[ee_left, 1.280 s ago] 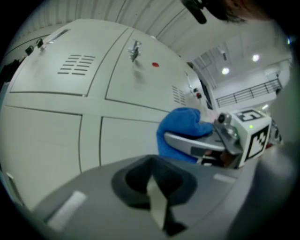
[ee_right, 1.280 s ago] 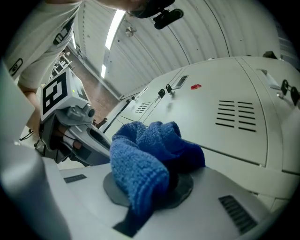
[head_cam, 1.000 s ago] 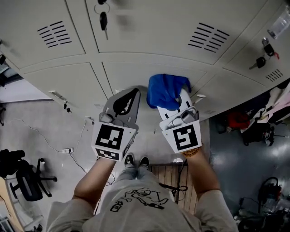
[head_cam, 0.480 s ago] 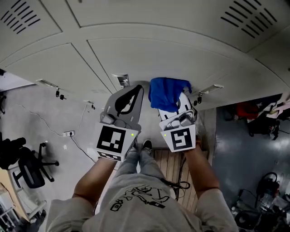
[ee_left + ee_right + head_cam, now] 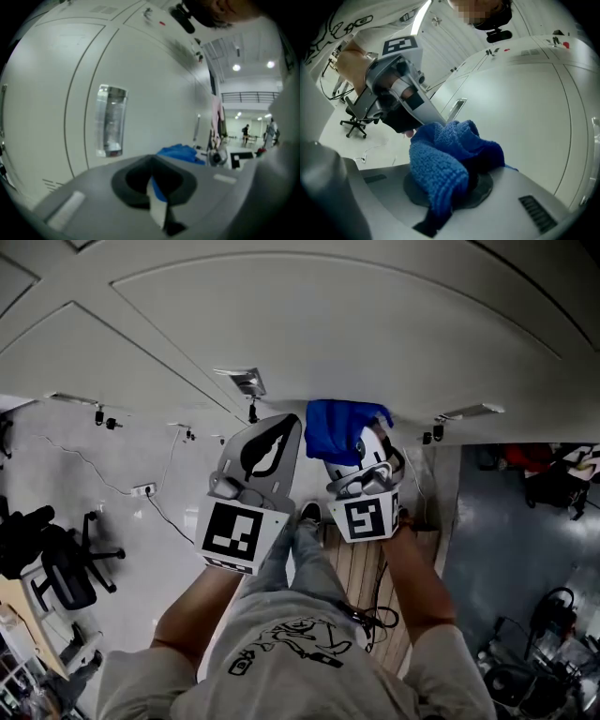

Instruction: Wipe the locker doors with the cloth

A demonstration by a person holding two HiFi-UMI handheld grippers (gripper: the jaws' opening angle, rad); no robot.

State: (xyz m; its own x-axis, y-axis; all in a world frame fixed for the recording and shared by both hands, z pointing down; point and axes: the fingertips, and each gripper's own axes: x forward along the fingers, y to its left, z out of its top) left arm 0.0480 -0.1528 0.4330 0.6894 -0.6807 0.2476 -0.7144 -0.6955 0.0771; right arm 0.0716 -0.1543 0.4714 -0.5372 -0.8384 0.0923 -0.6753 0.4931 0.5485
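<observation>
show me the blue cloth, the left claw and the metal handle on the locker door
blue cloth point(image 5: 440, 166), right gripper view, on the bunched front fold
left claw point(image 5: 284, 430), head view, at its closed tips
metal handle point(image 5: 110, 121), left gripper view, middle of the shiny plate

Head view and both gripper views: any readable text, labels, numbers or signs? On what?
No readable text in any view.
Shirt print: stylised graphic, too distorted to read.
Left marker cube, right marker cube: black-and-white code patterns, not text.
Label holder on locker door: blurred, nothing legible in it.
</observation>
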